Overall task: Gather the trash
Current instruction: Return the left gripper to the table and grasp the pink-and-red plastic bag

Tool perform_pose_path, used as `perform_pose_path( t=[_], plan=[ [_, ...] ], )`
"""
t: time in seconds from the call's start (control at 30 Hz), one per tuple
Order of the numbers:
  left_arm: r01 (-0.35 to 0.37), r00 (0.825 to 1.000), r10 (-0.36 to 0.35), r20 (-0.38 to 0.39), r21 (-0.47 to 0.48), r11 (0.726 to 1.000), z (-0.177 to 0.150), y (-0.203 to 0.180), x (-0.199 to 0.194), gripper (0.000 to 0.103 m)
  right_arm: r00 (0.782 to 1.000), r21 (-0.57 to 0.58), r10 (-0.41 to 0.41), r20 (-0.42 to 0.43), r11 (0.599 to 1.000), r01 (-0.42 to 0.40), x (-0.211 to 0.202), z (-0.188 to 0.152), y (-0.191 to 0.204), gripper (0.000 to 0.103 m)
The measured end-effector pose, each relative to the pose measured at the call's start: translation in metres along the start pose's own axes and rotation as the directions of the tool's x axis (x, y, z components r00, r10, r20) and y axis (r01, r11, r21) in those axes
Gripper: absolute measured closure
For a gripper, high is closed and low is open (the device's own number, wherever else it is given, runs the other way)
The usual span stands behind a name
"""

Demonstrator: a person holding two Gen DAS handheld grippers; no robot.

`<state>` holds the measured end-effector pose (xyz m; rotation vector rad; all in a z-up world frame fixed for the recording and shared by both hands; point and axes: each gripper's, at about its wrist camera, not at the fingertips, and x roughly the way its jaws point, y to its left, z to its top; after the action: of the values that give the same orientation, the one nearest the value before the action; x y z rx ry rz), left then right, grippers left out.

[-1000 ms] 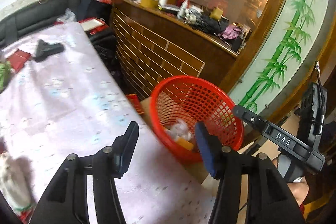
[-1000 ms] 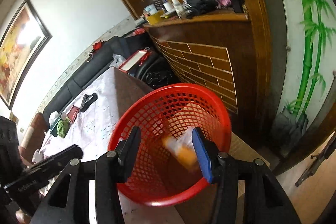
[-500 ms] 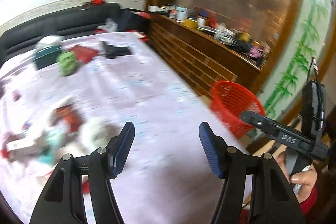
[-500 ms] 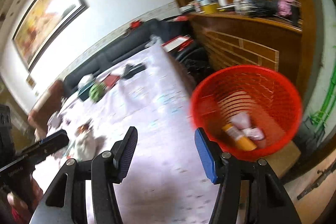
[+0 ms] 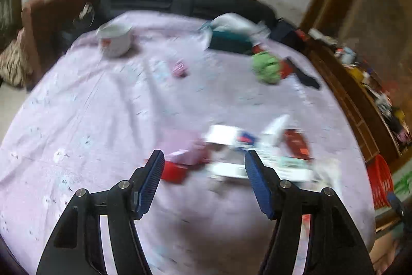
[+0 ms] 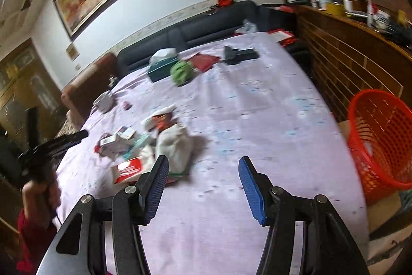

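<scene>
The left gripper point(image 5: 203, 166) has its jaws apart and holds nothing; they point down at a heap of trash point(image 5: 247, 154) on the table point(image 5: 77, 120). The right gripper point(image 6: 203, 172) is also open and empty, over bare cloth, with the same heap point(image 6: 144, 143) to its left. The red basket point(image 6: 381, 138) for the trash stands at the table's right edge, well apart from the heap.

The heap is the risk, I think. Small boxes, a red packet point(image 5: 296, 146) and a white crumpled bag point(image 6: 175, 146) lie touching one another, so a closing jaw may catch two pieces, or push one aside and pinch the cloth. The left view is blurred, so I cannot tell which piece is on top.

Farther back stand a white bowl point(image 5: 114, 40), a green crumpled thing point(image 5: 266, 66), a dark green tissue box point(image 6: 161, 69) and a black object point(image 6: 239, 54). These could be taken for trash by mistake. Nothing stands between the heap and the basket.
</scene>
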<state>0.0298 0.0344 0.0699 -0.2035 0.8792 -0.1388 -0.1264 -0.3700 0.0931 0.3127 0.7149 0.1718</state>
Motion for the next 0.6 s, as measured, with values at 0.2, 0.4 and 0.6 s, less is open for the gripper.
perform_pose_path(
  t=[0.2,0.4,0.6],
  plan=[
    [0.053,0.995,-0.056,-0.086,-0.035,0.998,0.006,0.022,0.050,0.040,0.999,-0.041,0.008,-0.032,0.999,-0.009,0.011,-0.005,0.023,0.042],
    [0.064,0.996,-0.067,-0.059,-0.042,0.997,0.002,0.021,0.072,0.043,0.998,-0.060,0.010,-0.056,0.998,-0.013,0.015,-0.001,0.031,0.042],
    [0.039,0.998,-0.040,-0.041,-0.021,0.999,-0.002,0.021,0.061,0.062,0.985,-0.063,0.120,-0.122,0.990,-0.128,0.034,0.007,0.052,0.042]
  ],
)
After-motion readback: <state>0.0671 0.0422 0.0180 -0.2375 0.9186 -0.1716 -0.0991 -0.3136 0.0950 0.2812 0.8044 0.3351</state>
